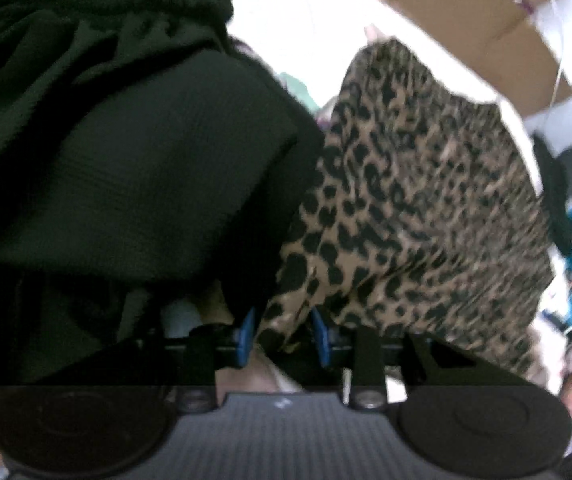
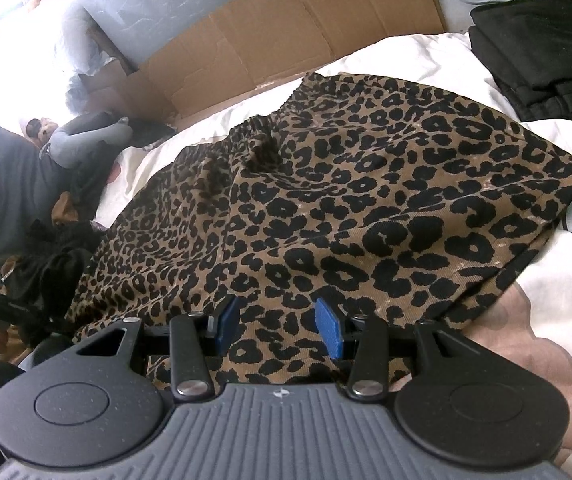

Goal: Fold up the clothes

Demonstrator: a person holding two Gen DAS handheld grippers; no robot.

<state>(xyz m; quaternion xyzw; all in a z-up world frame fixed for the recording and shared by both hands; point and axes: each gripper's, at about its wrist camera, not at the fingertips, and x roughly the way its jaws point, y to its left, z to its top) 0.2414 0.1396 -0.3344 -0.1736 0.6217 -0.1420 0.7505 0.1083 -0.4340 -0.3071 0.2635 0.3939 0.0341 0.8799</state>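
The tan, black-spotted leopard-print garment (image 2: 326, 208) lies spread across the frame's centre on a white sheet (image 2: 406, 52) — gathered waistband upward. The left gripper (image 1: 281, 334) pinches a bunched fold of it. The right gripper (image 2: 277, 328) stands half-wide — pads over the cloth, grip unclear.

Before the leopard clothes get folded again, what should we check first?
1. Left tool has leopard garment cloth between its fingers: ok; whether it pinches tight: cannot tell.
2. Right tool over the garment, fingers apart, gripping nothing: ok.
3. Garment lying flat: not ok, it bunches near the waistband.
4. Black clothes clear of the left tool: not ok, right beside it.
5. White bedding free to fold onto: ok.
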